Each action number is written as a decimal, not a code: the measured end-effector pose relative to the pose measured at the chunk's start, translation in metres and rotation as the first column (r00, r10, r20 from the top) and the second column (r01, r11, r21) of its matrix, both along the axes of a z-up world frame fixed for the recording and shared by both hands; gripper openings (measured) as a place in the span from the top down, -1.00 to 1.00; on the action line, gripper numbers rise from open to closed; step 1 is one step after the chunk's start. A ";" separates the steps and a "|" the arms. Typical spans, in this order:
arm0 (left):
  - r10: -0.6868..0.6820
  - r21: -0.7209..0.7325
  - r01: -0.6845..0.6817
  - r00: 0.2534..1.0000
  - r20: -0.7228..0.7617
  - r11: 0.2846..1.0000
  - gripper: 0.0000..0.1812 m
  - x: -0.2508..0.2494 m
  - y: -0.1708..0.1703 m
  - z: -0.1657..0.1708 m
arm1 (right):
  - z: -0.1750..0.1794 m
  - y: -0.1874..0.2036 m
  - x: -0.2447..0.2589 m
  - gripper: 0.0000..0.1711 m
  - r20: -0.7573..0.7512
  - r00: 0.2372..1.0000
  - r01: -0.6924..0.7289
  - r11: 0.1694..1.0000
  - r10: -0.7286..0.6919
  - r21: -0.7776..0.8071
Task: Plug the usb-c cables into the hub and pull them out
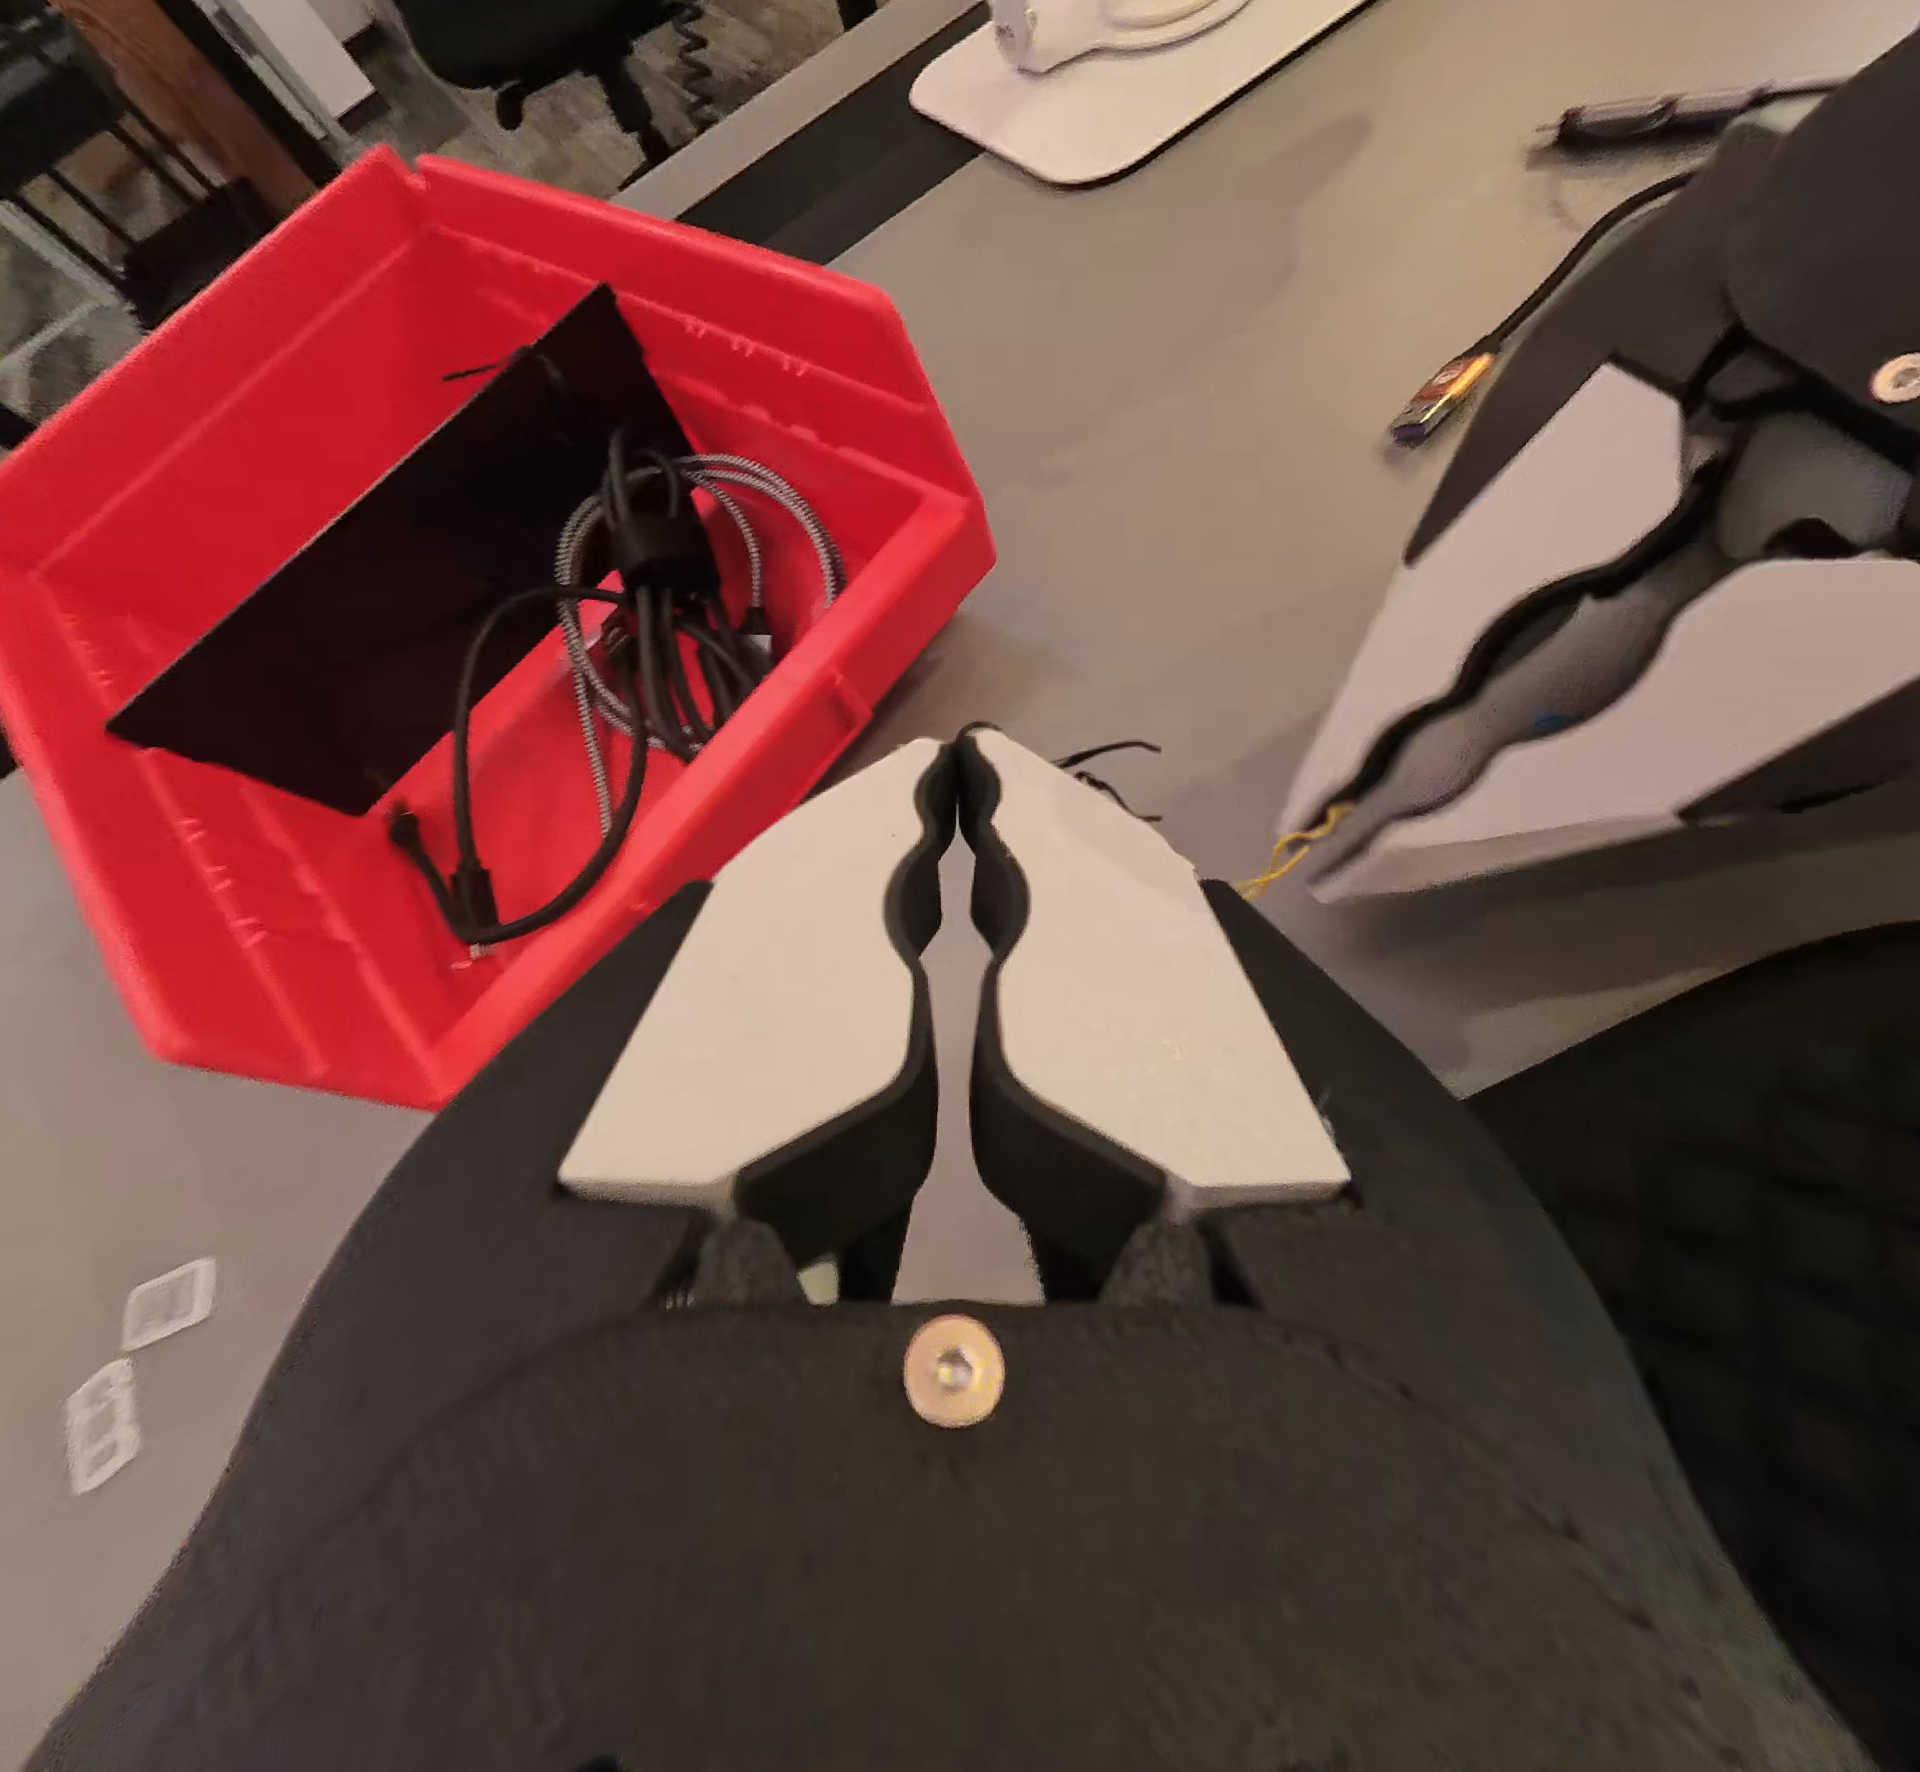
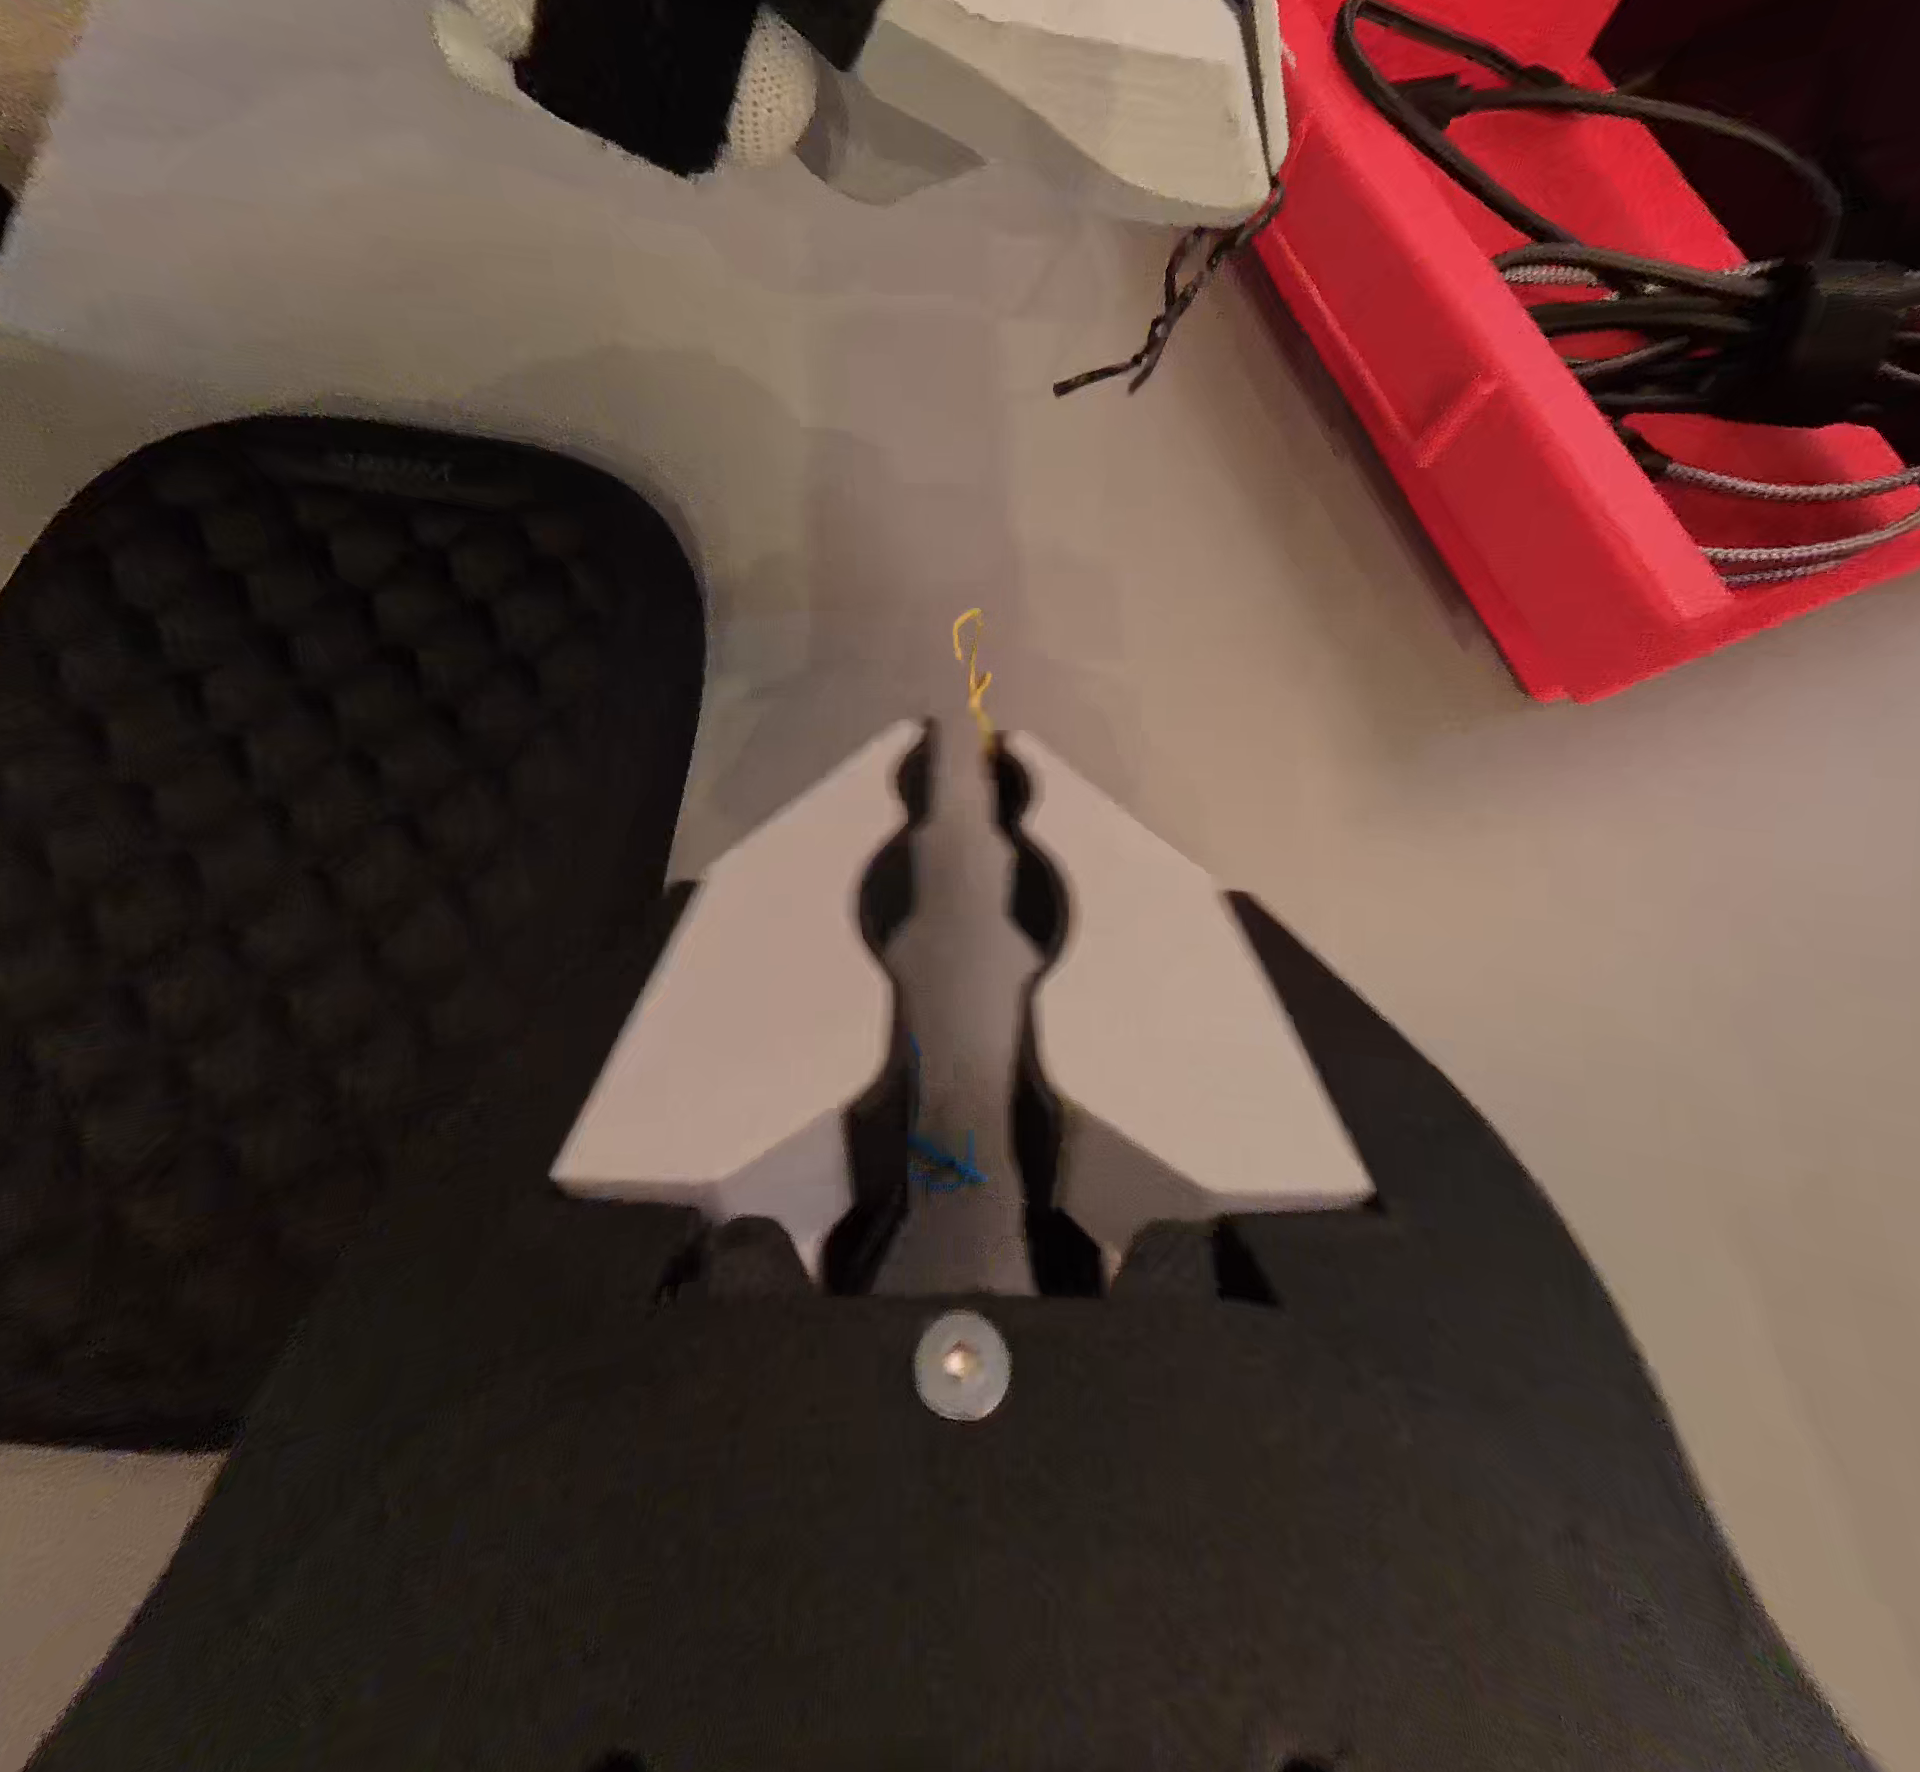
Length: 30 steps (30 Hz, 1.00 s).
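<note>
While my left gripper (image 1: 956, 766) hangs clenched on nothing just beside the red bin (image 1: 260, 849), I see the usb-c cables (image 1: 665, 621) bundled inside that bin, next to a black divider (image 1: 395, 559). My right gripper (image 2: 961, 735) hovers over the grey table (image 2: 1351, 891) with a narrow gap between its fingertips, a yellow thread (image 2: 971, 662) at its tip. Near it lies a black padded case (image 2: 312, 839); I cannot make out the hub.

Red bin (image 2: 1455, 392) cut off at right edge of right wrist view. Cable bundle (image 1: 665, 600) connector types unreadable. Small dark object (image 1: 1642, 117) upper right: blurred, can't identify.
</note>
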State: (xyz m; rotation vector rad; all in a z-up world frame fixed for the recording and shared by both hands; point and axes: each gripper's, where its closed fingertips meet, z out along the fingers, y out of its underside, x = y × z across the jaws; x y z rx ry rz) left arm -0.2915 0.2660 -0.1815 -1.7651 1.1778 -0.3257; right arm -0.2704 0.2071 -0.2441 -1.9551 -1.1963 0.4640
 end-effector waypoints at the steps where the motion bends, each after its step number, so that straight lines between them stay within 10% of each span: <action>1: 0.006 0.010 -0.006 1.000 -0.018 1.000 1.00 -0.003 0.001 -0.001 | -0.002 0.004 0.000 0.59 0.024 1.000 0.013 1.000 -0.013 -0.009; 17: -0.177 0.184 0.203 0.973 -0.146 0.962 1.00 0.080 -0.044 0.029 | 0.099 -0.018 0.087 0.70 -0.321 0.941 0.090 0.994 -0.108 -0.069; 30: -0.265 0.351 0.344 0.930 -0.254 0.871 1.00 0.152 -0.069 0.050 | 0.110 -0.022 0.129 0.85 -0.411 0.895 0.149 0.985 -0.173 -0.091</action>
